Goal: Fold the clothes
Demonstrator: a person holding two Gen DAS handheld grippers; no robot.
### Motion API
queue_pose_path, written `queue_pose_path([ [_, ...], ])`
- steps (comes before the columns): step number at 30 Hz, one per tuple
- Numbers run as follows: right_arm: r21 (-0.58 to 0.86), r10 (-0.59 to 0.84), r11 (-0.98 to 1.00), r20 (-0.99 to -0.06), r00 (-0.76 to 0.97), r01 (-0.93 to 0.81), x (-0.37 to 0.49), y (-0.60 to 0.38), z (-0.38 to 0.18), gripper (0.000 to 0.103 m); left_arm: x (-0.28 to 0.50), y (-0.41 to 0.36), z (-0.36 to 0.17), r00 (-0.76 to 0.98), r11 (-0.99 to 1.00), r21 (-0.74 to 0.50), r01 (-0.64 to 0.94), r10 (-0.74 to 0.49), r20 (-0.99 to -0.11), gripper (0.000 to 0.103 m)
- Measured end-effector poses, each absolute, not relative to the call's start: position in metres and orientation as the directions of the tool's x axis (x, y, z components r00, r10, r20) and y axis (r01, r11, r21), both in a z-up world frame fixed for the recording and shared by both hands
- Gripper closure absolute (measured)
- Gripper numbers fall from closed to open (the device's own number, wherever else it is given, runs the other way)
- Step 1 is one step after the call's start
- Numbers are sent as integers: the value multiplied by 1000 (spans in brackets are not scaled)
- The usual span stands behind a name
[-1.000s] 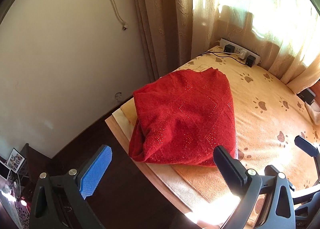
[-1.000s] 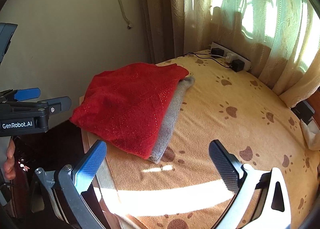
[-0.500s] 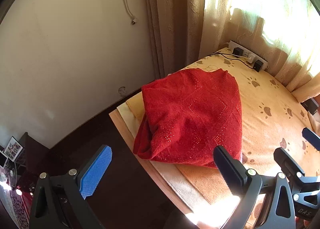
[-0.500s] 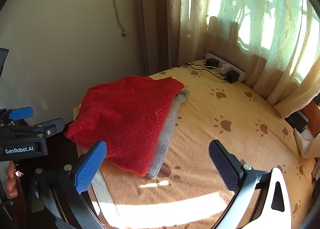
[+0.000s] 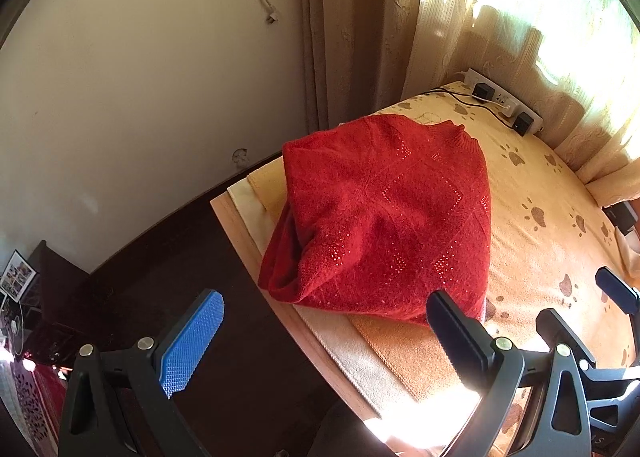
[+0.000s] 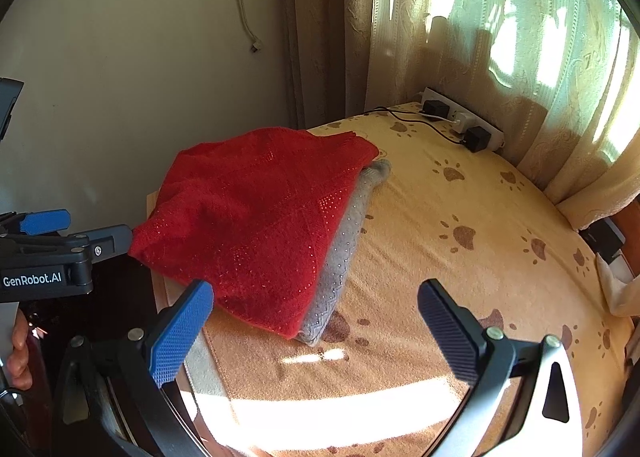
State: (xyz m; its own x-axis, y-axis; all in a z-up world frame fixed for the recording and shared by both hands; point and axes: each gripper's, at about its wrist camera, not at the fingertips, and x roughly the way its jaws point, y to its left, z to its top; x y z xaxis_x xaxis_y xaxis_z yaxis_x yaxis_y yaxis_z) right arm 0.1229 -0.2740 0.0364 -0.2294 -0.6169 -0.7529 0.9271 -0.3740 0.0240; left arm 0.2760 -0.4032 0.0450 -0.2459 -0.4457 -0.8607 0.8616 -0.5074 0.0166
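A folded red knit sweater (image 5: 392, 217) lies near the left corner of the table, on top of a folded grey knit garment (image 6: 344, 253) whose edge shows along its right side. In the right wrist view the red sweater (image 6: 260, 217) sits ahead and to the left. My left gripper (image 5: 324, 337) is open and empty, held back from the table's near edge, below the sweater. My right gripper (image 6: 316, 333) is open and empty above the cloth, just short of the stack. The left gripper also shows at the left edge of the right wrist view (image 6: 76, 237).
The table is covered with a yellow paw-print cloth (image 6: 460, 257). A white power strip with plugs (image 6: 460, 121) lies at the far edge under the curtains (image 6: 500, 37). The wall (image 5: 140, 77) is to the left. Dark floor (image 5: 180, 257) lies beyond the table's left edge.
Both grippers have pulled back and shifted slightly; the stack looks a little farther away and more centred. The clothes have not moved. Both grippers stay open.
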Motion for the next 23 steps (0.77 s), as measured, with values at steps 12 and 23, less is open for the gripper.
queue_pose_path([
  [12,30,-615,-376,-756,-225,926,115,-275,34,0,263,-398,47,-239,-538,65,840,-475,-847,0],
  [23,31,-611,-365,-762,-214,930,113,-276,29,0,251,-389,52,-249,-576,122,808,-521,-816,0],
])
